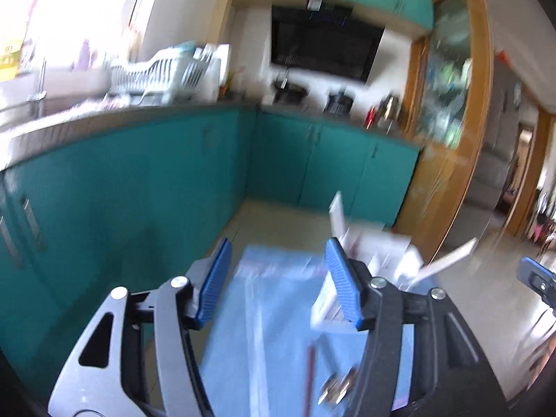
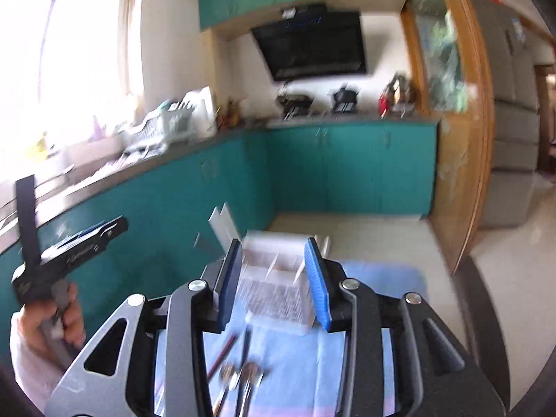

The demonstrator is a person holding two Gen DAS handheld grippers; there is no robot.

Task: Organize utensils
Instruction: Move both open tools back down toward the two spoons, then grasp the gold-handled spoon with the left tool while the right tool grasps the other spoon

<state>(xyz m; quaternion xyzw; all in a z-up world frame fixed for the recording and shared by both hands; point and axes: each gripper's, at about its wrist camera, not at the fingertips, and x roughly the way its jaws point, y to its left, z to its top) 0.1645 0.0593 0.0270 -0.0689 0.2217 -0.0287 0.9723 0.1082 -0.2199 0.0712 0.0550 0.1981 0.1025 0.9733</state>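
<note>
A white divided organizer box stands on a light blue cloth on a small table. Several utensils, spoons and dark-handled pieces with a reddish stick, lie on the cloth in front of it. My right gripper is open and empty above the box and utensils. My left gripper is open and empty over the cloth; the box is to its right and the utensils lie low right. The left gripper also shows in the right wrist view, raised at left. Both views are blurred.
Teal base cabinets run along the left and back walls under a grey counter with a white dish rack and a sink by the window. A black range hood hangs on the back wall. A wooden glass door is on the right.
</note>
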